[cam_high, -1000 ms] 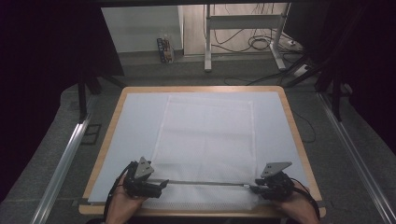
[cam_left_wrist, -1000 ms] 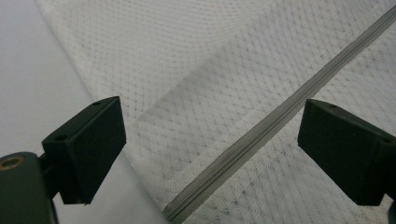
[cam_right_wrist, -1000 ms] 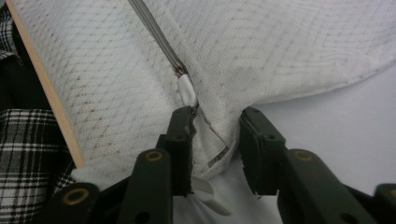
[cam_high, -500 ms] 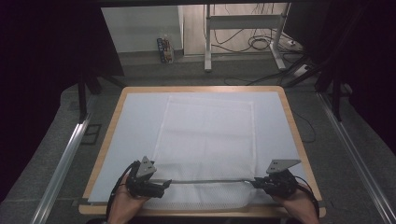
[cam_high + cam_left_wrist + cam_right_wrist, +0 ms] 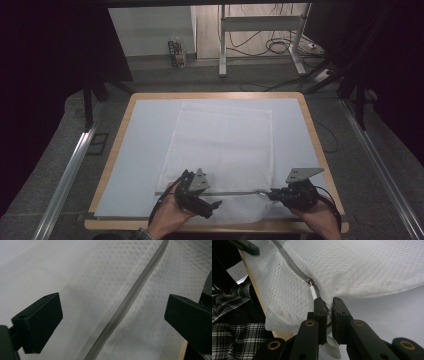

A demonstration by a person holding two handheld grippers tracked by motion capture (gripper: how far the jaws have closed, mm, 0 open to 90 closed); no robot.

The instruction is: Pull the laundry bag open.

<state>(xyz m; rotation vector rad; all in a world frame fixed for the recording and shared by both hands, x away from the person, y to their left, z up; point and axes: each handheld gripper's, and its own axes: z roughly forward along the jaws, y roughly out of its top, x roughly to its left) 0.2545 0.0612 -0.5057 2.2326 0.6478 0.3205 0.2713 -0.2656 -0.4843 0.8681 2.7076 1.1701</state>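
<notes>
**Two hand-held grippers at the zipper of a white mesh bag on a table**

A wooden-edged table [image 5: 126,130] with a pale blue top fills the middle of the high view, set on grey floor with dark curtains on both sides. A white mesh laundry bag [image 5: 222,140] lies flat along the middle of the table, reaching from near the far edge to the near edge. A grey zipper [image 5: 235,192] runs across the bag close to its near end, between the two grippers.

The left gripper [image 5: 216,205], held in a hand [image 5: 167,220] at the bottom left, hovers over the near-left part of the bag. In the left gripper view its jaws stand wide apart with nothing between them; the mesh and the zipper line [image 5: 130,300] pass underneath, blurred.

The right gripper [image 5: 329,307], held in the other hand [image 5: 312,217], sits at the zipper's right end. In the right gripper view its jaws are closed on the white zipper pull [image 5: 313,292], with the mesh bunched up around it. A plaid sleeve [image 5: 234,315] shows at the left of that view.
</notes>
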